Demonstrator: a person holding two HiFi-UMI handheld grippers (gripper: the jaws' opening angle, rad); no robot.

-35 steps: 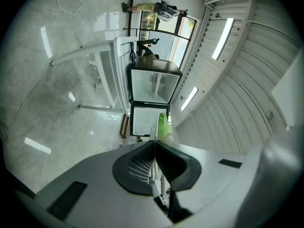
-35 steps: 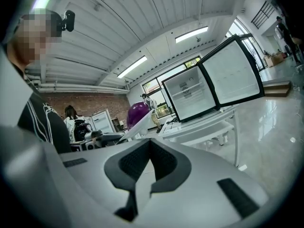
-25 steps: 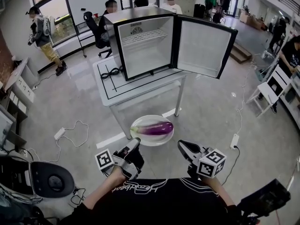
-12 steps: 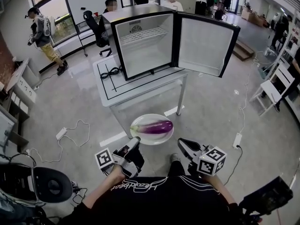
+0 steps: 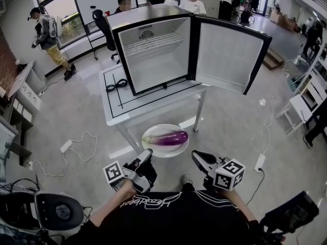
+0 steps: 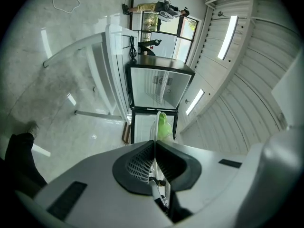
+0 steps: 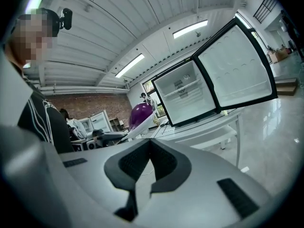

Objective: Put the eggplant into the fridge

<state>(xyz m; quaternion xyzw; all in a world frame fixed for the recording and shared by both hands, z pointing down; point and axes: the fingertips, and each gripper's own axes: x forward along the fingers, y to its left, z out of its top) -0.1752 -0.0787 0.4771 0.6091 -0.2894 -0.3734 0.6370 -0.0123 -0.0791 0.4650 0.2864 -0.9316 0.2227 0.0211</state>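
ok so the left tool (image 5: 147, 155) is clamped down narrow on the near rim of the white plate (image 5: 166, 153). In the left gripper view you can see the thin white edge pinched right between the pads, with the green stem end of the eggplant (image 5: 168, 138) poking up just past it. The right tool (image 5: 195, 155) has its jaws together too. In the right gripper view the plate's rim sits right off their tips with the purple eggplant on top, but honestly I can't tell if that rim is actually pinched or just beside them. Both tools point roughly level, away from the person and toward each other, one at each near corner of the plate, with their marker cubes out to the sides. The left hand (image 5: 126, 188) is tucked in close to the body behind its tool. The eggplant lies lengthwise across the plate, stem end toward the left tool, and the plate is up in the air above the floor, not resting on anything. It's in front of the white surface (image 5: 117, 103), near one leg and lower than the top. The fridge (image 5: 158, 68) stands on that surface with its door (image 5: 230, 55) swung wide to the right, one wire shelf inside, and a black cable (image 5: 116, 84) coiled just left of it.
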